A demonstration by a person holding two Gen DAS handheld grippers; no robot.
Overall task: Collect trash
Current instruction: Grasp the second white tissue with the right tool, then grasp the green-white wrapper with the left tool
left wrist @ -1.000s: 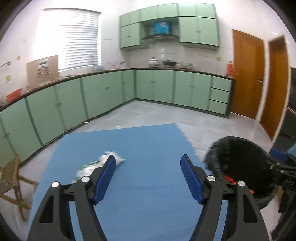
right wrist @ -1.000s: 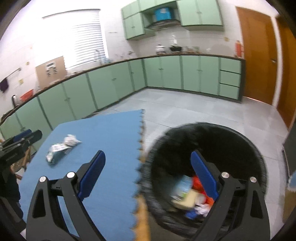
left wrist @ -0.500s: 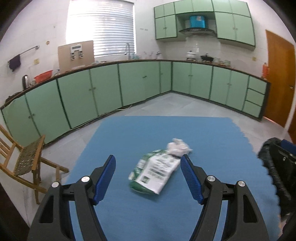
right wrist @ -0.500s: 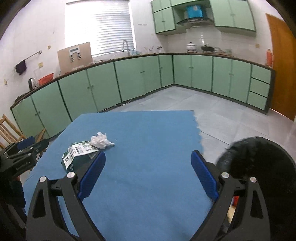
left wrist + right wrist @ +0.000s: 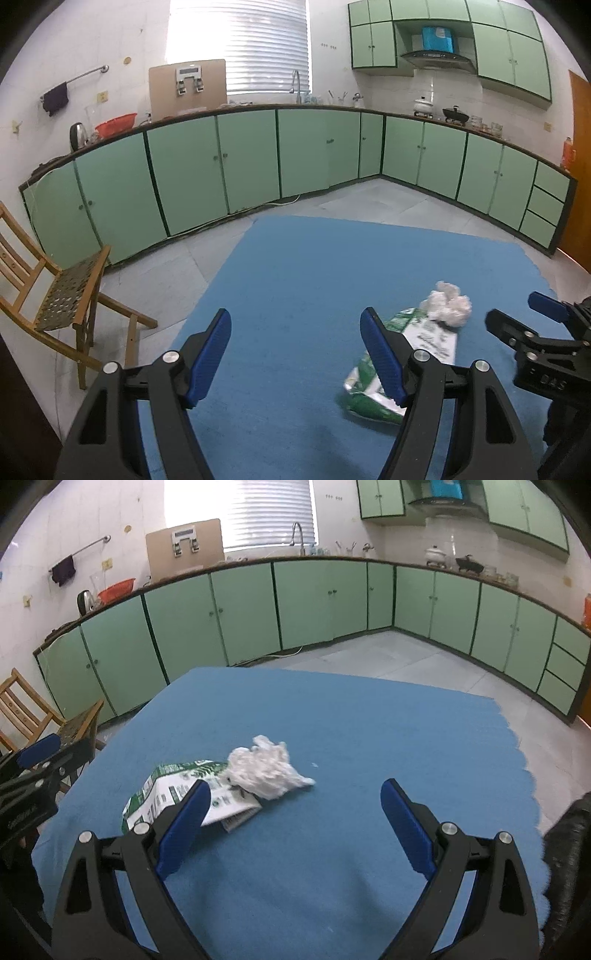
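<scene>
Black bin (image 5: 569,867) edge; contents hidden

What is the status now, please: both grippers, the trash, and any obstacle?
Left gripper open, empty. Right gripper open, empty. Crumpled white tissue touching flattened green-white carton on blue foam mat. Nothing blocking them.

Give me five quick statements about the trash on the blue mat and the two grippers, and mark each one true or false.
1. The crumpled white tissue touches the green-and-white wrapper. True.
2. The left gripper is shut on the wrapper. False: its fingers are open and hold nothing; the wrapper lies on the mat, partly behind its right finger.
3. The right gripper is open and empty. True.
4. The tissue lies on the tiled floor. False: it rests on the blue mat.
5. A wooden chair stands off the mat's left side. True.
</scene>
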